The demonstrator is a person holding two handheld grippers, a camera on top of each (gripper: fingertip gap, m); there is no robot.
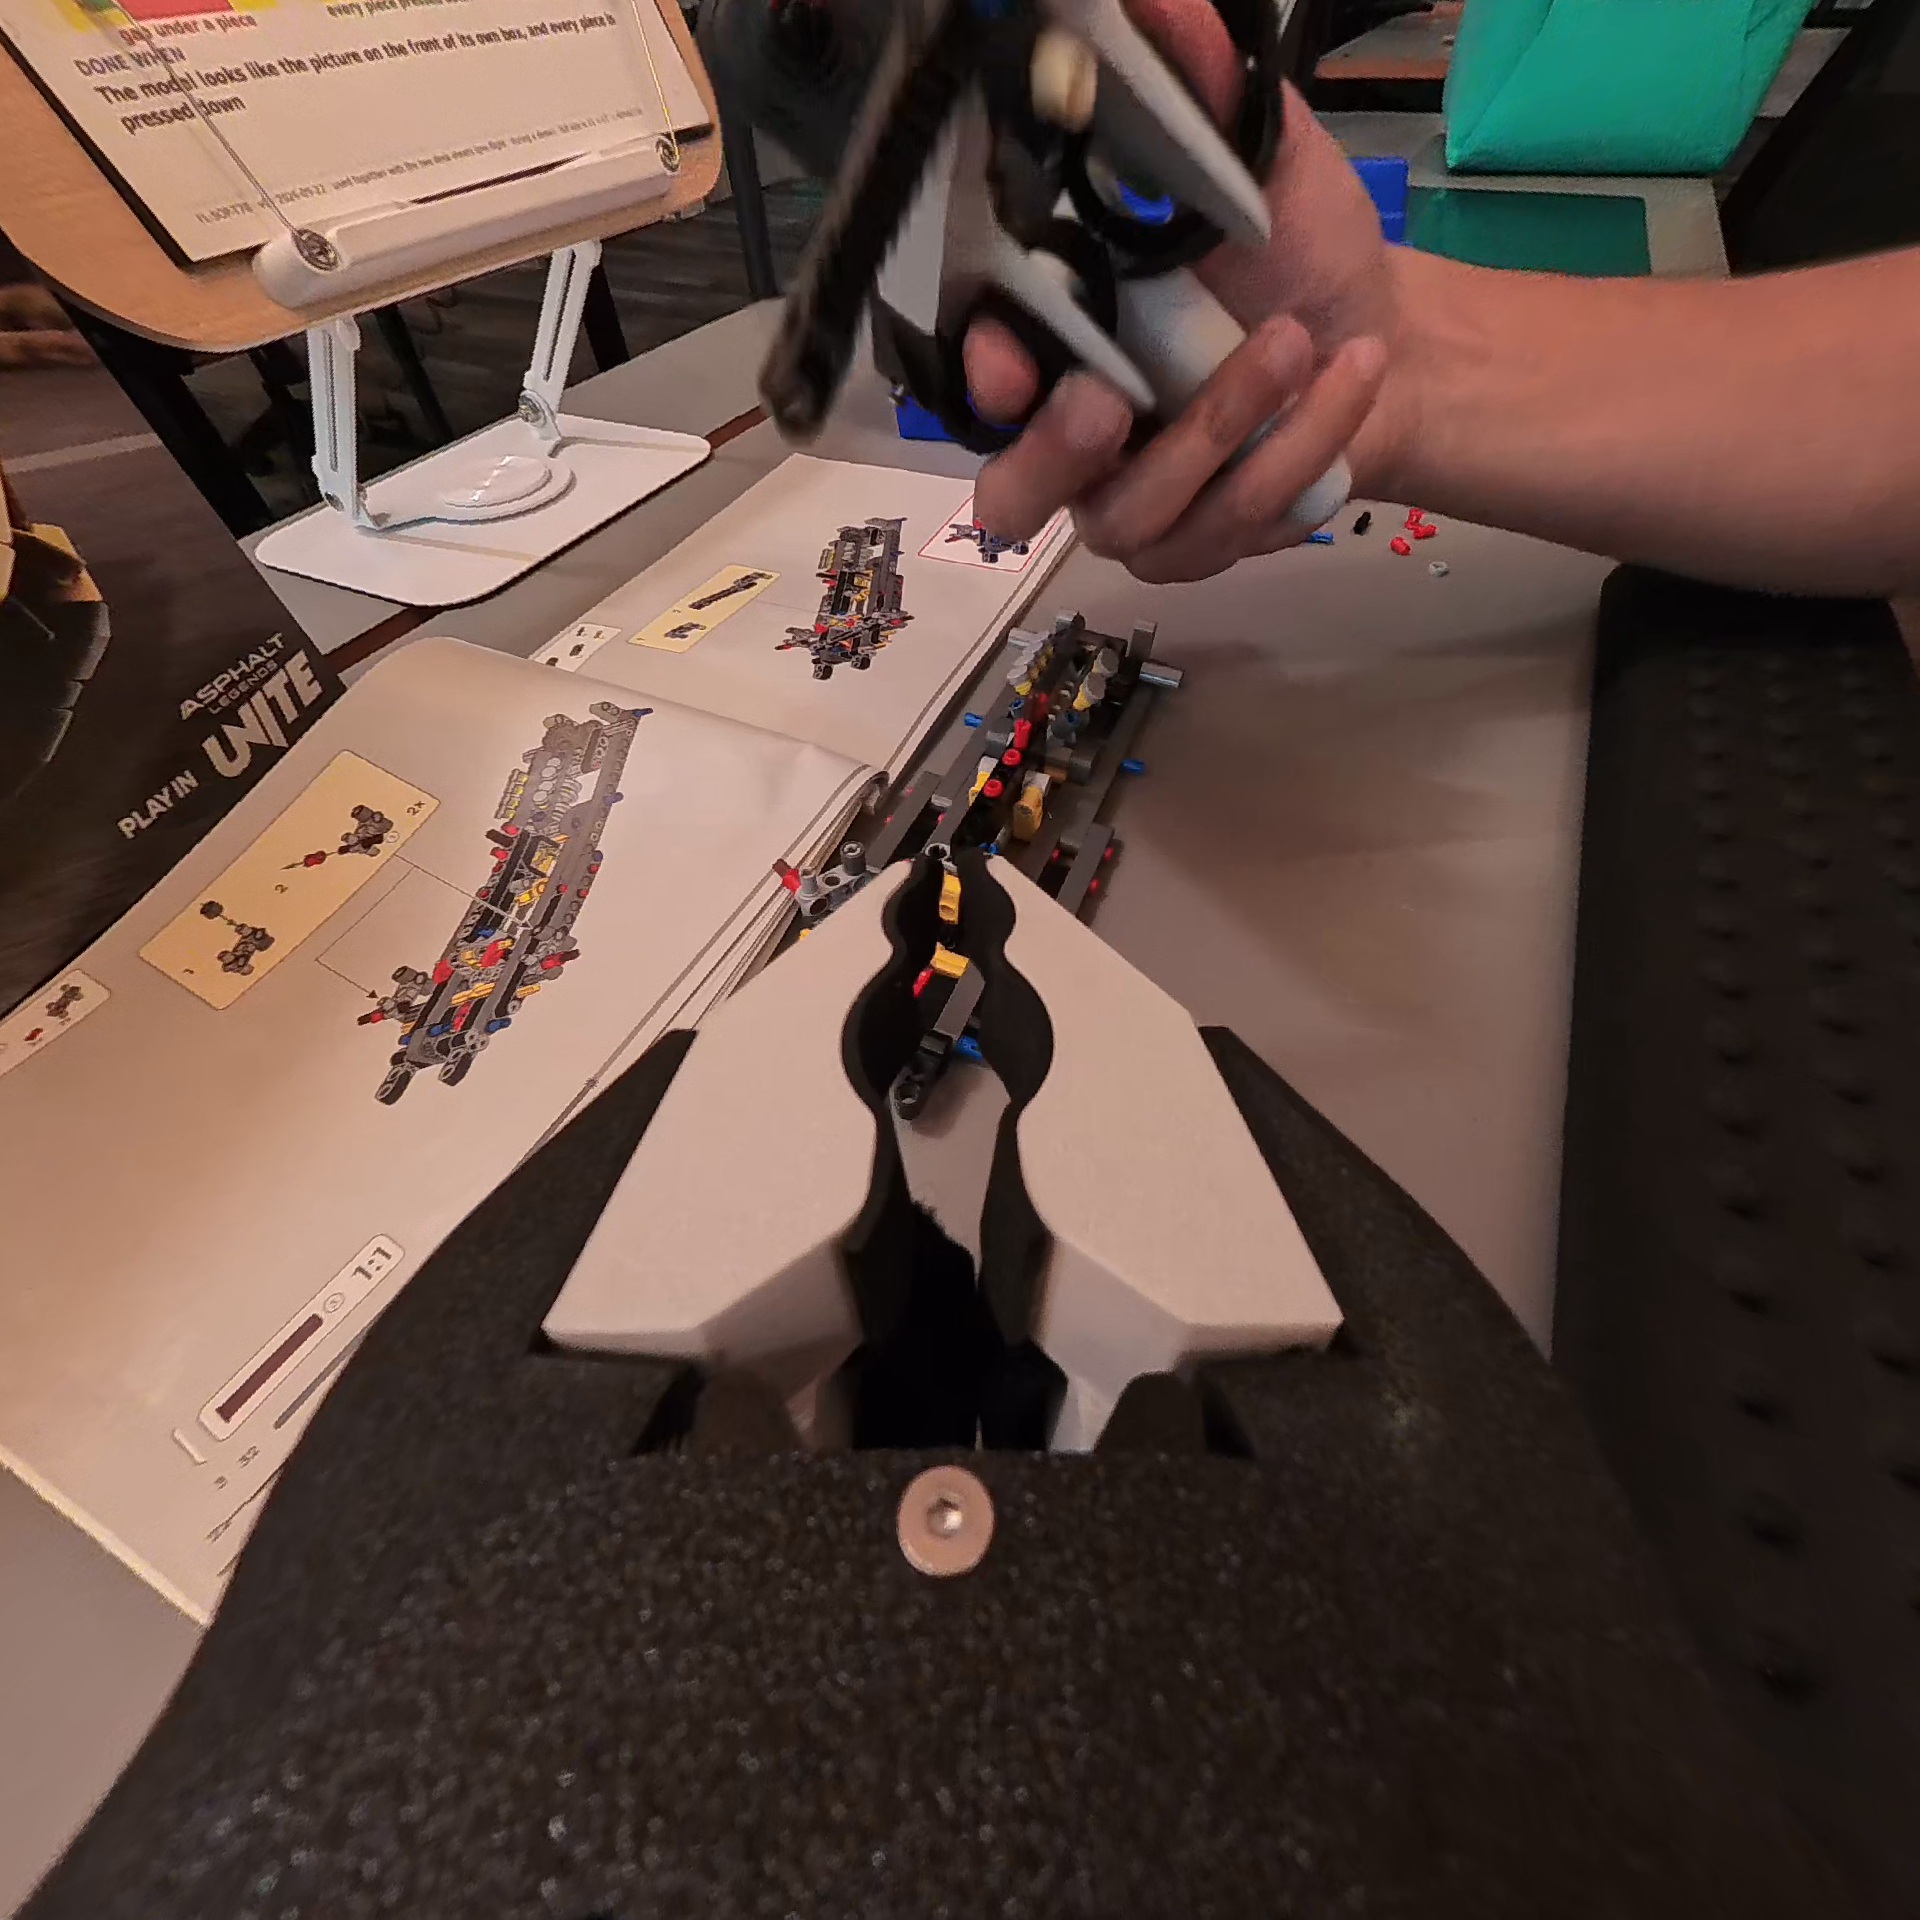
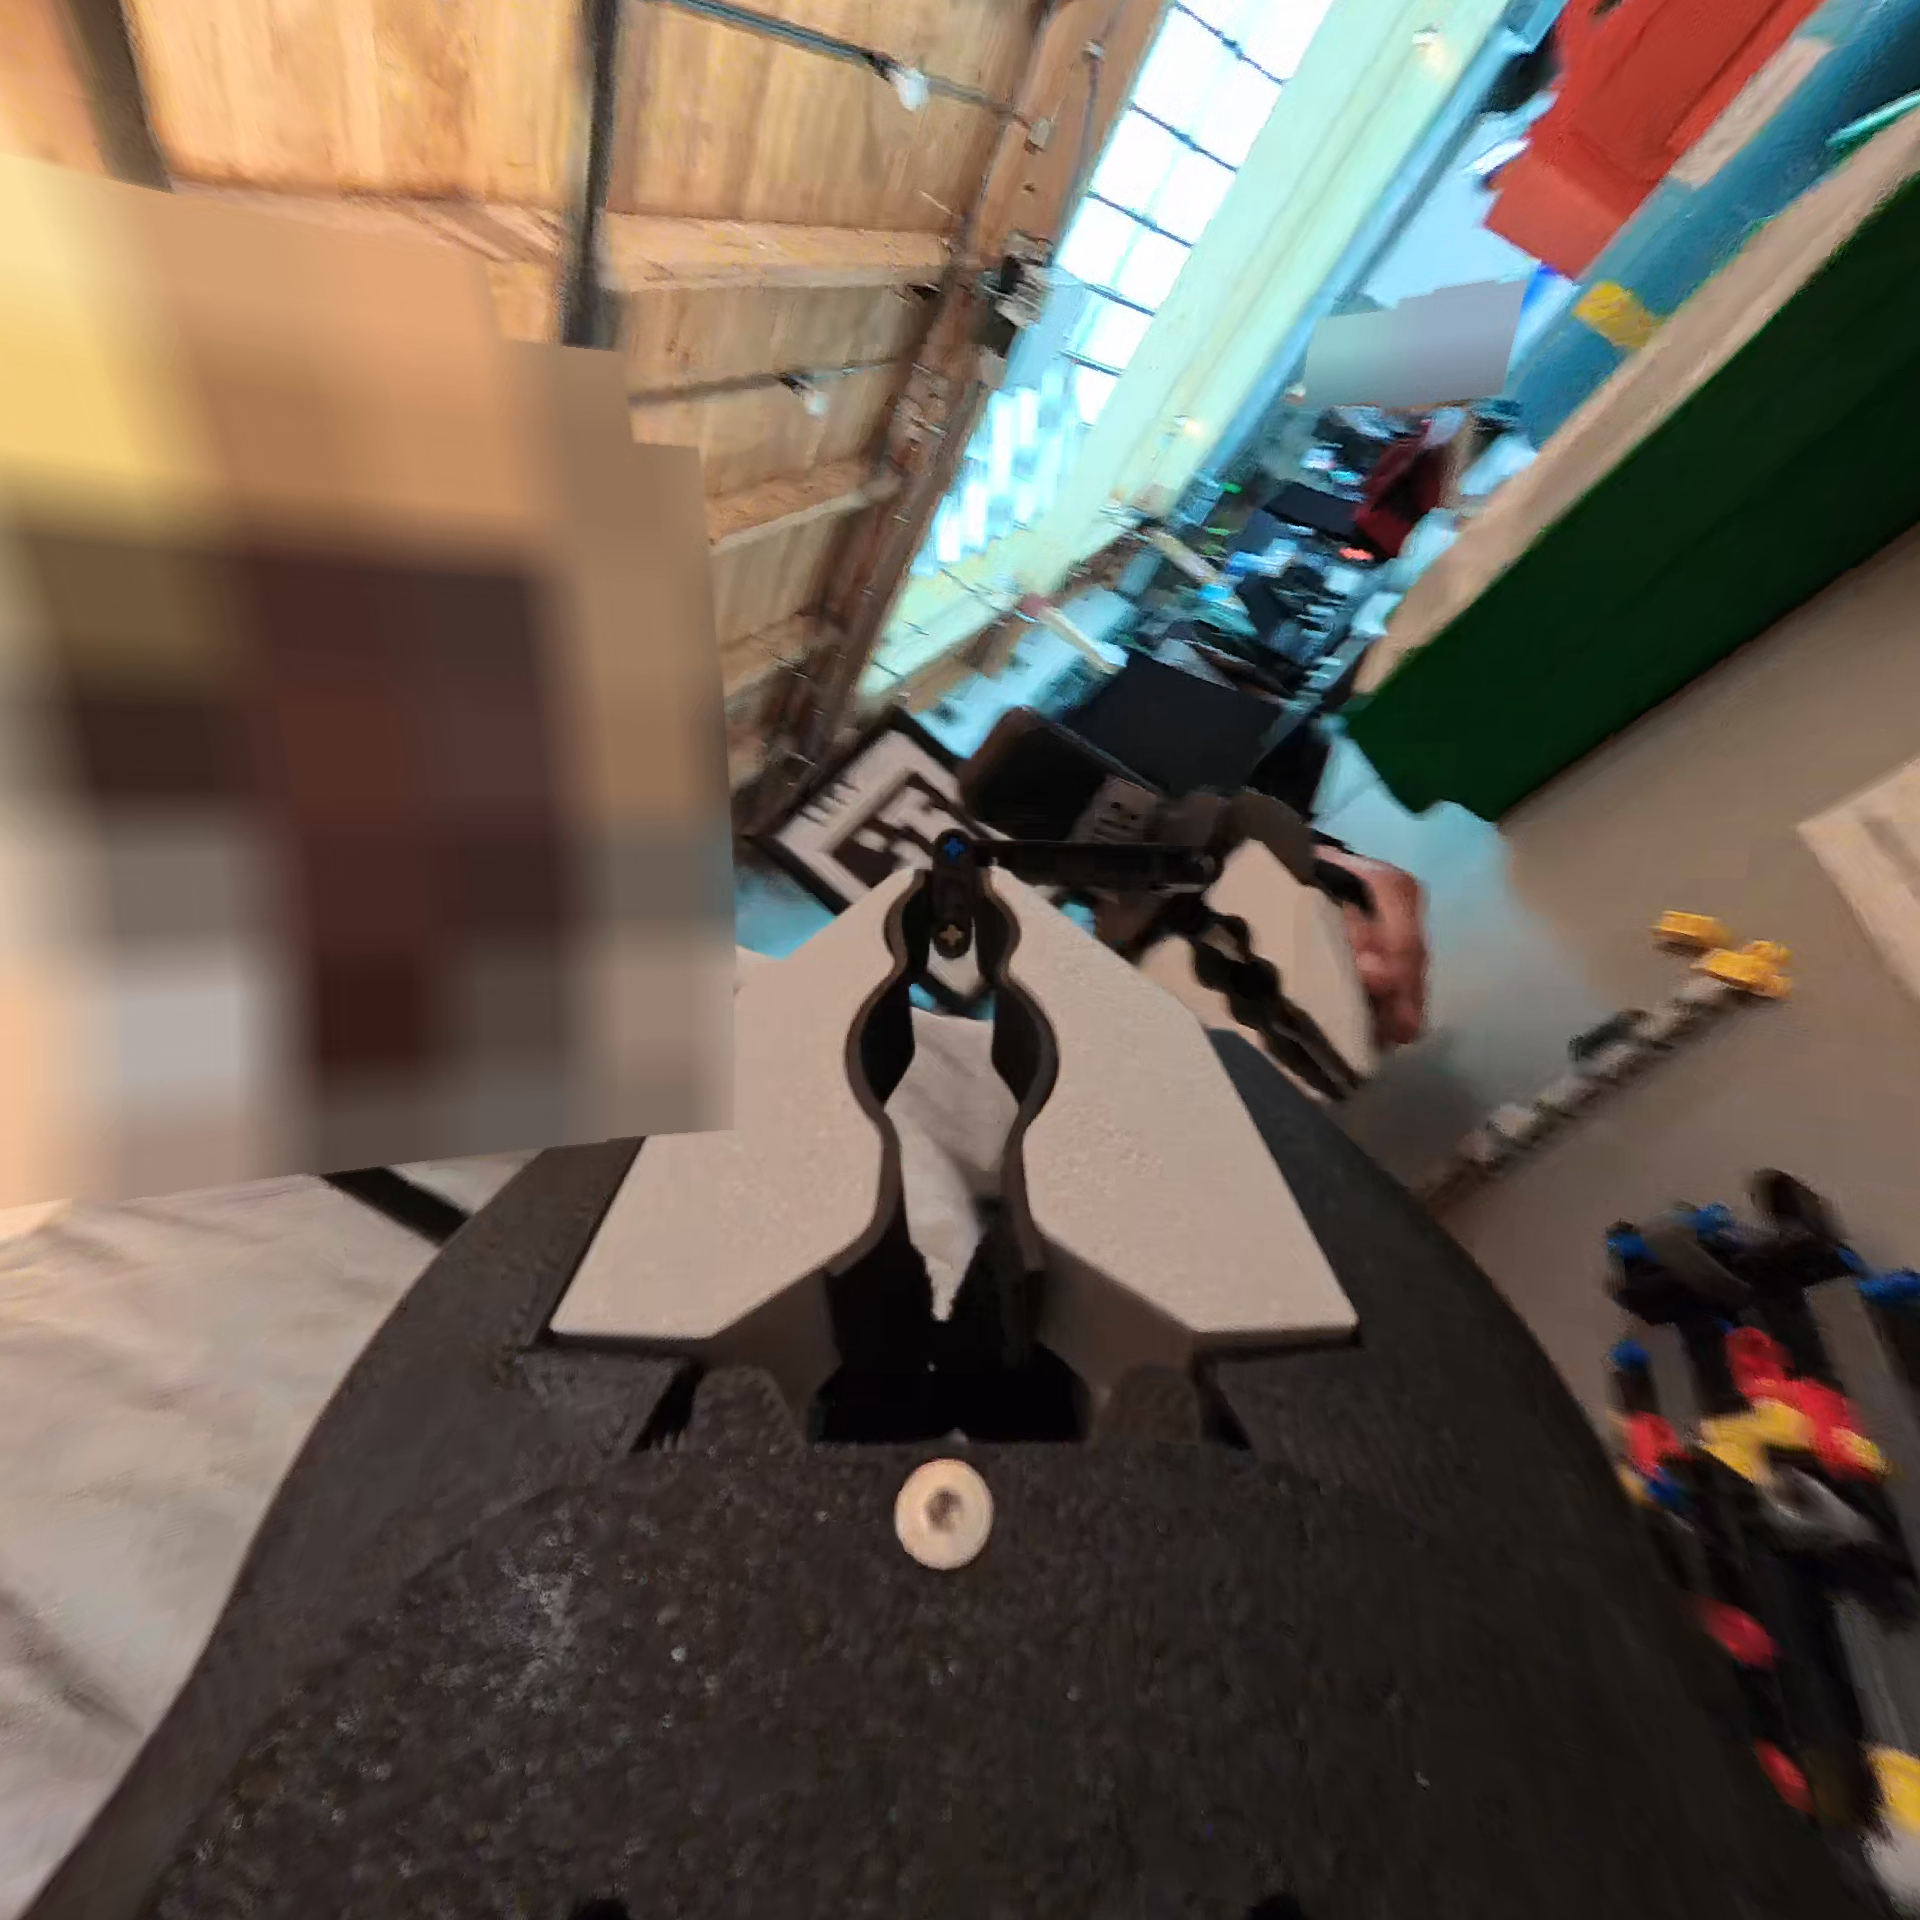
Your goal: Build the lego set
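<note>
Left wrist view: the left gripper (image 1: 951, 868) hangs low over the table (image 1: 1351, 831), its tips nearly together with nothing between them, directly above the near end of the long grey chassis (image 1: 1049, 748). That half-built Lego model lies just beside the open instruction booklet (image 1: 468, 883). Beyond it, a hand (image 1: 1226, 416) lifts the right gripper, blurred, clear of the table.

Right wrist view: the right gripper (image 2: 951, 904), tilted up toward the room, is clamped on a small black piece (image 2: 951, 914) with a blue pin at its top. The chassis (image 2: 1766, 1455) lies blurred at lower right, with loose yellow parts (image 2: 1725, 951) farther off on the table. The pinch looks slight; a quick swing or a skewed press into the chassis could twist the piece loose.
</note>
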